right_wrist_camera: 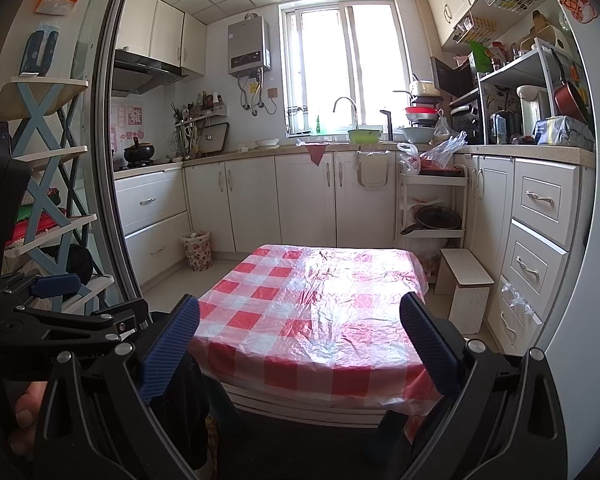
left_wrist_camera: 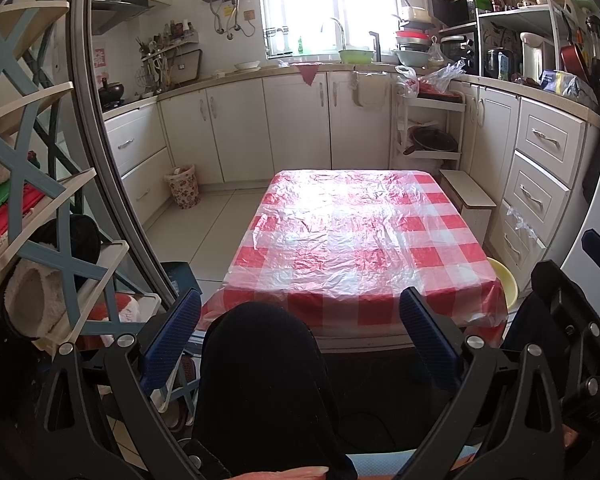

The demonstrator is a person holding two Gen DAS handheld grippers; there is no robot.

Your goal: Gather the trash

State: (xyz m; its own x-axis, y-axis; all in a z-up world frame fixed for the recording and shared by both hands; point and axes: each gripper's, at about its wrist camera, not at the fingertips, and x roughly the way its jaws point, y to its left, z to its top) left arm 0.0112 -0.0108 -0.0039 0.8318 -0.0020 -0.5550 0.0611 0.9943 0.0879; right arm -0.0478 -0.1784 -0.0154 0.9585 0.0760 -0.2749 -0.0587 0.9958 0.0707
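Both tools, left (left_wrist_camera: 300, 336) and right (right_wrist_camera: 300, 340), are spread wide with nothing in them, hovering at the near edge of the checkered surface (left_wrist_camera: 360, 232). Trash bin (left_wrist_camera: 183, 186) sits on the floor by the left cabinets (left_wrist_camera: 140, 160), well apart from both.

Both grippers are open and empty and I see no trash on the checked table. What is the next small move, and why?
Probably carry the left gripper forward and left toward the floral waste bin on the floor by the cabinets. The red-checked table shows only its wrinkled plastic cover, and the right gripper holds nothing either, so the bin looks like the nearest thing to collect. What is inside it cannot be told from here.
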